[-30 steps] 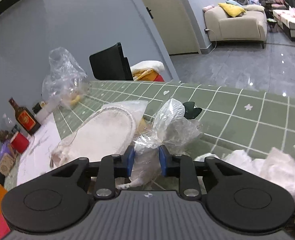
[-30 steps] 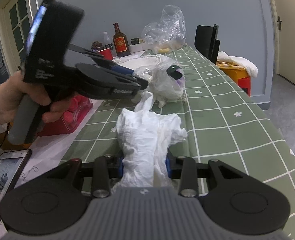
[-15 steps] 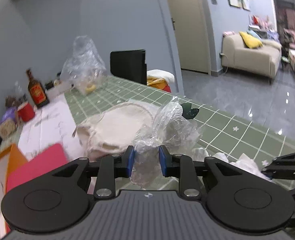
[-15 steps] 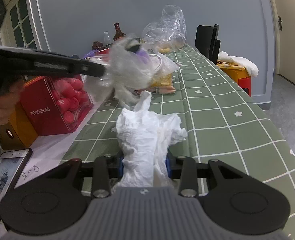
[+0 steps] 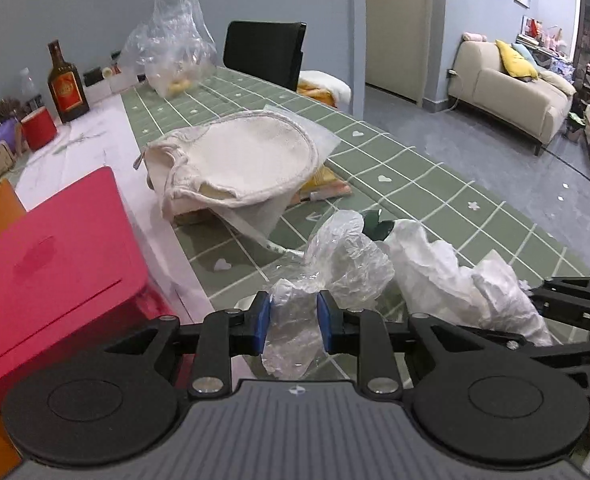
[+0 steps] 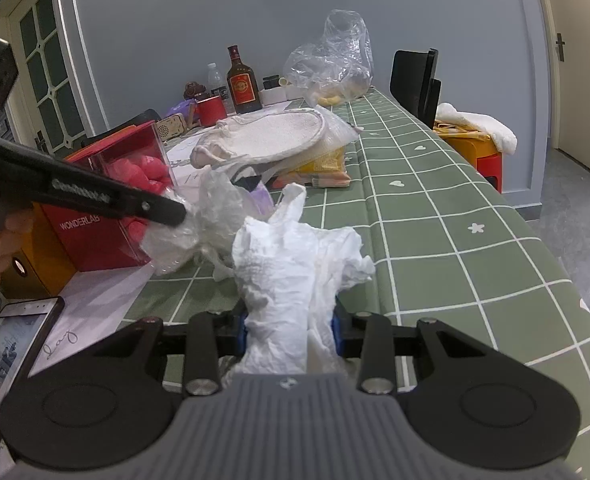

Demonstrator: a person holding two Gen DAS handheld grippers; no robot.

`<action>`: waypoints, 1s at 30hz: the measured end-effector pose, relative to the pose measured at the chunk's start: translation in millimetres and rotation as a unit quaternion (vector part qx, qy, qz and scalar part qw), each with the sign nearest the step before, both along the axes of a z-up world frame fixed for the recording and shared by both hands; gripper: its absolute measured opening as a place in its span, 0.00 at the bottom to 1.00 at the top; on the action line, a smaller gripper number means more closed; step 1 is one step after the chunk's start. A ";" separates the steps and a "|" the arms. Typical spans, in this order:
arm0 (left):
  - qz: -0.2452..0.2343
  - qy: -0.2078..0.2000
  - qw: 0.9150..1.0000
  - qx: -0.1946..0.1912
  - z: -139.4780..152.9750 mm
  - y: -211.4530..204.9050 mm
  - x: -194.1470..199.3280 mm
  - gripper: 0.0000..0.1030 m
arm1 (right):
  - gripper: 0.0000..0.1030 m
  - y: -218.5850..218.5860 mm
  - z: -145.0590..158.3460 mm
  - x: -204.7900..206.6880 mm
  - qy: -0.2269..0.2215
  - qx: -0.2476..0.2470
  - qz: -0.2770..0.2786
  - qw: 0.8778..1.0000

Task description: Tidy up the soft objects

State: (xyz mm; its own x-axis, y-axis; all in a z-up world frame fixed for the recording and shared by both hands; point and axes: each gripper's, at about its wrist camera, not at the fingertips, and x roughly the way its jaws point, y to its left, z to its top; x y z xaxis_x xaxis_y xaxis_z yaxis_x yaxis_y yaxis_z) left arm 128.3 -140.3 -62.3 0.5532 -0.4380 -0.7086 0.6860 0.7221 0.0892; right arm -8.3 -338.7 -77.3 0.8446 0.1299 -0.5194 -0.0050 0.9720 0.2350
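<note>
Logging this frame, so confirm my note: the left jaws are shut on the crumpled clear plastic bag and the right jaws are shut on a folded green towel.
One detail is wrong. The right gripper holds no green towel; its jaws clamp a crumpled white paper tissue, as the right wrist view shows. The green is only the tablecloth beneath. The left gripper is indeed shut on the crumpled clear plastic bag.

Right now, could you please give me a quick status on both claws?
Left claw shut on clear plastic bag. Right claw shut on white crumpled paper. Both above green tablecloth; red box close beside left claw.
</note>
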 end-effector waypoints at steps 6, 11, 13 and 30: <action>-0.013 -0.062 0.997 0.034 -5.6 -21.6 -7.2 0.41 | 0.35 -1.0 -0.6 -0.2 0.000 0.002 0.000 1.000; -0.021 -0.070 0.997 0.027 -10.1 -27.8 -4.5 0.37 | 0.35 -2.0 -0.6 -0.5 0.000 0.004 0.000 1.000; -0.028 -0.073 0.997 0.028 -12.7 -28.4 -4.5 0.34 | 0.35 -1.8 -0.6 -0.6 0.000 0.004 0.000 1.000; 0.009 -0.049 0.998 -0.035 15.3 0.3 -15.2 0.27 | 0.36 0.4 -1.7 1.2 0.001 -0.005 0.002 1.000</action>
State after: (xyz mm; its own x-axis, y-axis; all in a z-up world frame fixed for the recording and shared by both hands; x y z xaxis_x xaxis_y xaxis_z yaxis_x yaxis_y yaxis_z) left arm 113.1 -140.0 -47.0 0.6271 -0.4738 -0.6183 0.6633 0.7409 0.1050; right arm -7.1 -338.3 -79.1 0.8428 0.1274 -0.5229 -0.0082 0.9745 0.2244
